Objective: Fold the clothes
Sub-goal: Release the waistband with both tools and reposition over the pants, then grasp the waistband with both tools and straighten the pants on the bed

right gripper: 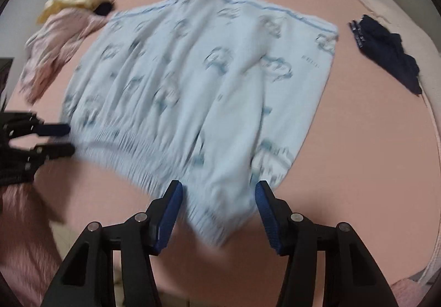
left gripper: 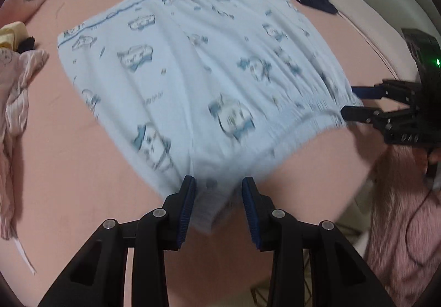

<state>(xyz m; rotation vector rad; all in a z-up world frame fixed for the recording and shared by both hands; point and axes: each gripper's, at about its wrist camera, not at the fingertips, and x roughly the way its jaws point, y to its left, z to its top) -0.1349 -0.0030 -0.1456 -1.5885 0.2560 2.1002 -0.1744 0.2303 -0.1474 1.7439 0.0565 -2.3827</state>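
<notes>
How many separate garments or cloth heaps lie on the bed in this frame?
3 for certain: light blue shorts spread mid-bed, a dark navy garment at the far right, and a pink and yellow heap at the far left, which may hold several pieces.

shorts (left gripper: pixel 193 81): print blurred | pink garment (left gripper: pixel 13 119): cut off at edge

Pale blue printed shorts (left gripper: pixel 193 81) (elastic waistband nearest) flat on pink bed.

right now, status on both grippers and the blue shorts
Left gripper open, jaws astride one waistband corner. Right gripper open at the other corner. Light blue shorts spread flat on pink sheet, unfolded. Dark garment lies apart.
</notes>
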